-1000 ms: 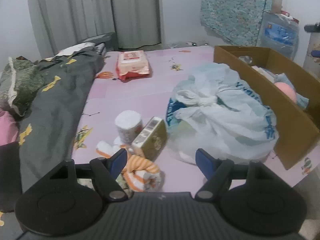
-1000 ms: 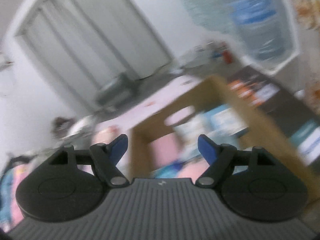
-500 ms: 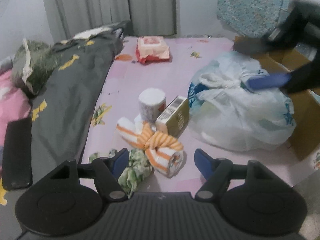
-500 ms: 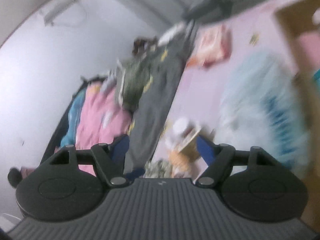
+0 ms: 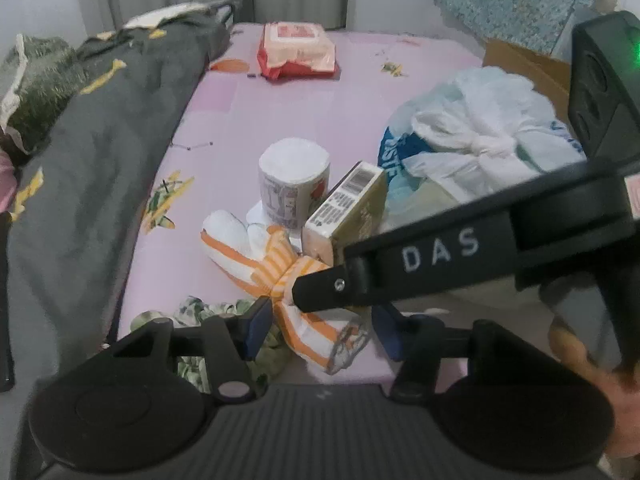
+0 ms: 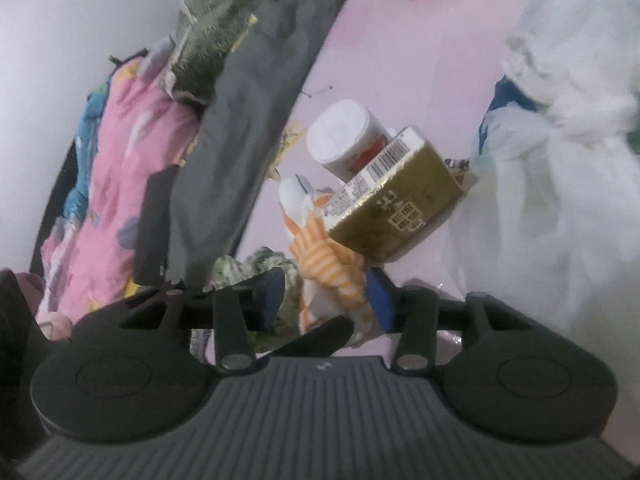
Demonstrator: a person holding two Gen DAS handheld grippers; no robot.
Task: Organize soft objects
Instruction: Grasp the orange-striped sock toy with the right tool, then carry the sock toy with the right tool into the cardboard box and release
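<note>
An orange-and-white striped cloth bundle (image 5: 280, 268) lies on the pink bed sheet, also in the right wrist view (image 6: 328, 264). A green patterned cloth (image 5: 208, 312) lies beside it at the bed's front edge (image 6: 256, 264). My left gripper (image 5: 320, 328) is open with its jaws on either side of the striped bundle's near end. My right gripper (image 6: 324, 304) is open and also straddles the bundle; its arm crosses the left wrist view from the right (image 5: 440, 248).
A tissue roll (image 5: 294, 180) and a gold box (image 5: 352, 208) stand just behind the bundle. A tied white plastic bag (image 5: 480, 140) and a cardboard box (image 5: 524, 64) are right. A red wipes pack (image 5: 298, 50) lies far back. A grey blanket (image 5: 92, 152) covers the left.
The right gripper has swung from the cardboard box across to the striped bundle. The left gripper has moved forward and down, closing in on the same bundle.
</note>
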